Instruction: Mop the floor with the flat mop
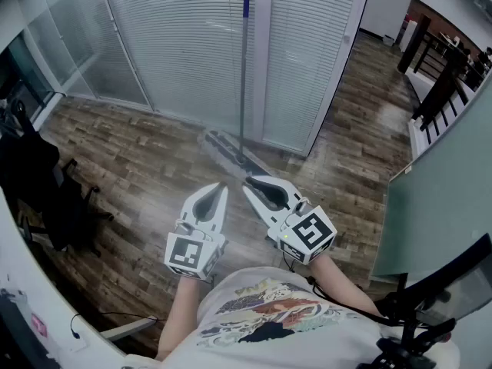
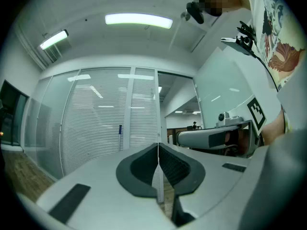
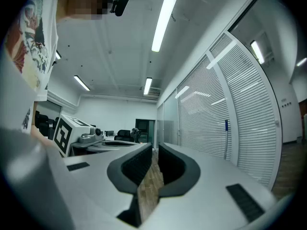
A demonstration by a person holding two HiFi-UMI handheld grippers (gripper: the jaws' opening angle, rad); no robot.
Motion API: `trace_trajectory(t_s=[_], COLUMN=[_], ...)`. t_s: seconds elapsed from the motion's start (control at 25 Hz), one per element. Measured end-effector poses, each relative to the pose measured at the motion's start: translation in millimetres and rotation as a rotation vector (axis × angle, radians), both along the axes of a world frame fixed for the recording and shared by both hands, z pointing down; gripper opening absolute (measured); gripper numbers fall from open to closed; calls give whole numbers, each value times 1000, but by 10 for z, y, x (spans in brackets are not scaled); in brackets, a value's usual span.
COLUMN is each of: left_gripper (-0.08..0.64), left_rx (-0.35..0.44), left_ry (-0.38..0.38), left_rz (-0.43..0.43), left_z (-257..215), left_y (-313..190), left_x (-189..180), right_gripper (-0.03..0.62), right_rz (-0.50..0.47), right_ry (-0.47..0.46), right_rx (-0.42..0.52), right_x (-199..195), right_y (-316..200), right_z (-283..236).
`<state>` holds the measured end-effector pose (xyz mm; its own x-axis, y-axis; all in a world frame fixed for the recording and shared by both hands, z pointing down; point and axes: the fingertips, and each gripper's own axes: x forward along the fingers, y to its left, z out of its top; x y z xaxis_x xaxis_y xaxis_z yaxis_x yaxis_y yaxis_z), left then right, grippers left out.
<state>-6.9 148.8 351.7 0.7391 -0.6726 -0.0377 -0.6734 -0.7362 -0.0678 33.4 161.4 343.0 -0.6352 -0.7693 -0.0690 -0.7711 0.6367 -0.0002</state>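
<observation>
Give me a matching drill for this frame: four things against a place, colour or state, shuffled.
Things:
1. mop
2. left gripper
3. floor
4. chair

Descriptions:
A. black, at the far left
B. standing against the blinds
C. brown wood planks
D. fingers shut, nothing held

Pairs: 1-B, 2-D, 3-C, 4-A

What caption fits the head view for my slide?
Left gripper and right gripper shut, empty; flat mop stands untouched against glass partition.
</observation>
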Motion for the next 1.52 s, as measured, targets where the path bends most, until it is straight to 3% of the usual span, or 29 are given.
trace_trajectory(t_s=[0.28, 0.64, 1.16, 1.52], left_gripper=[17, 18, 18, 18], left_rx=[-4, -31, -44, -62], left_ry=[4, 25, 27, 4], left_rz=[19, 9, -18, -22], left_z=[62, 59, 87, 209], left_y=[2, -70, -292, -507], left_x=[-41, -162, -296, -291], right_gripper=[52, 51, 52, 52], right_rz=[1, -7, 54, 26], right_ry=[8, 6, 22, 43], right_rx=[4, -91, -78, -92], right_x=[-84, -181, -202, -229], right_y=[16, -5, -200, -477], right_z=[46, 143, 94, 205])
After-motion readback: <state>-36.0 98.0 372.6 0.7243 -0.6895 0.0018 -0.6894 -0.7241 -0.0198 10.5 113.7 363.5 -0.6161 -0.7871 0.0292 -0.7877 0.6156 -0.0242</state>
